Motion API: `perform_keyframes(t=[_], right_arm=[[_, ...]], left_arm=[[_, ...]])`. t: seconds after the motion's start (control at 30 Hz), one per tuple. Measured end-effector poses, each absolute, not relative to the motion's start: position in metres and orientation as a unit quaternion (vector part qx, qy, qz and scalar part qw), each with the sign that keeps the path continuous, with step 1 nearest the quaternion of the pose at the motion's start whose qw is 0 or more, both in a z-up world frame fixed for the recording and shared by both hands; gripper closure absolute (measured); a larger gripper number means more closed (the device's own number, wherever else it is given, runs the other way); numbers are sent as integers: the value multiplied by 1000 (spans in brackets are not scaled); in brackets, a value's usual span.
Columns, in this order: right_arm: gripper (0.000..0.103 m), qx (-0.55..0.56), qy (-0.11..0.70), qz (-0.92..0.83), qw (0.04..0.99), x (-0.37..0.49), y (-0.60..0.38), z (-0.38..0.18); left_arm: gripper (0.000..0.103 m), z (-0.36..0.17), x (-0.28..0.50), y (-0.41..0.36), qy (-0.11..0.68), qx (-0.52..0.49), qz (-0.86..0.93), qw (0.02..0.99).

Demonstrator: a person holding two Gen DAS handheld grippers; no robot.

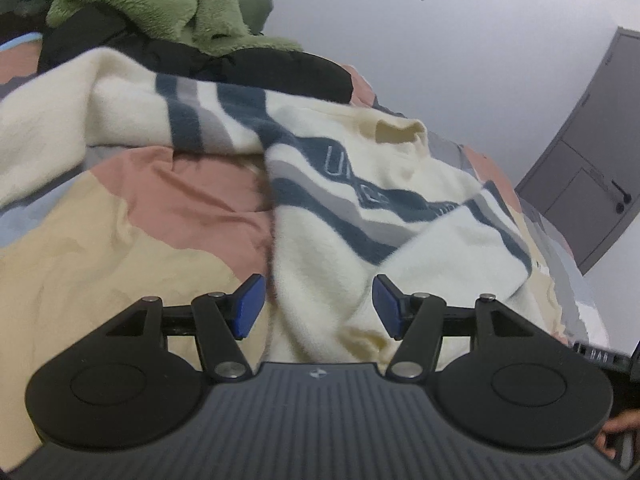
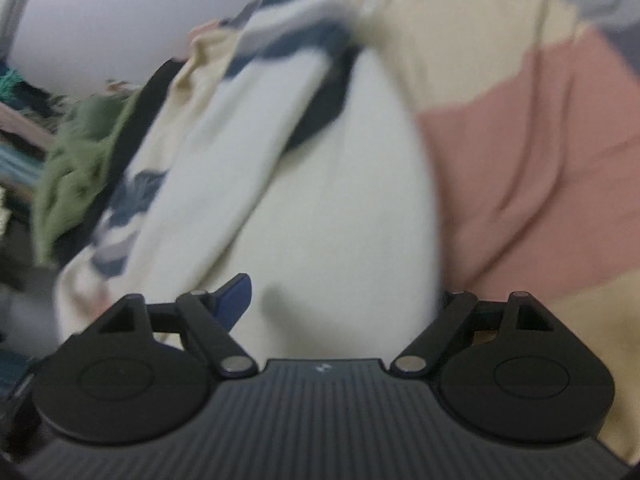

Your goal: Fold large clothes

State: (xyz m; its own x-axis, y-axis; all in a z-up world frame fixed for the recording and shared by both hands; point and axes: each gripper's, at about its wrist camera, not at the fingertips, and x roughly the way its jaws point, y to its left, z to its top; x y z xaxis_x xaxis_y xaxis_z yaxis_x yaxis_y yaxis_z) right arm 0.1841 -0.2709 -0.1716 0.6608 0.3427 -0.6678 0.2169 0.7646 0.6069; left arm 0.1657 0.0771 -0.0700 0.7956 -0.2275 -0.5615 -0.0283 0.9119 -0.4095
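black gripper housing fills the bottom of both wrist views. beyond it, largest of all, a patchwork bedspread (image 1: pixel 120 208) in pink, tan and pale blue blocks covers the surface; it shows at the left and middle of the left wrist view and across the right side of the right wrist view (image 2: pixel 540 140).

on the bedspread lies the cream sweater (image 1: pixel 340 208) with navy and grey stripes and pale lettering on its chest, rumpled, running from the upper left to the lower middle of the left view. in the blurred right view it fills the middle (image 2: pixel 320 200).

behind it, at the upper left of the left view, a green fleece garment (image 1: pixel 160 4) sits heaped on a black garment (image 1: pixel 260 64). a grey door (image 1: pixel 592 160) stands at the right edge.

the left gripper (image 1: pixel 318 306) holds its blue pads wide apart, with cream fabric showing between them but neither pad pressing it. the right gripper (image 2: pixel 340 304) is also spread wide over the sweater; only its left blue pad (image 2: pixel 234 300) shows, the other is hidden by cloth.
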Motion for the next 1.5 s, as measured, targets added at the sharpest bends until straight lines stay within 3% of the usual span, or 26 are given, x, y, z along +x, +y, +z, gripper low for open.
perform_keyframes(t=[0.07,0.13,0.2,0.3,0.9,0.97,1.03,1.1,1.5], right_arm=[[36,316,419,41,850,181,-261,-170],[74,290,417,31,861,176,-256,-165],[83,290,401,26,868,172,-256,-158],[84,271,375,7,887,163,-254,-145],[80,221,370,-31,902,163,-246,-141],[76,211,366,-43,905,163,-246,-138],[46,205,356,-56,910,162,-247,-135],[33,205,336,-63,917,160,-249,-130],[33,84,279,19,957,171,-195,-111]], left_arm=[[38,-69,163,81,313,-213,-51,924],[38,-68,159,85,309,-227,-50,922],[38,-67,156,91,305,-242,-48,920],[38,-66,151,100,301,-262,-41,916],[37,-88,159,159,279,-400,37,872],[37,-91,160,164,272,-418,45,865],[36,-94,161,170,265,-438,52,857],[36,-100,161,178,255,-465,59,845],[36,-138,159,225,168,-644,91,741]])
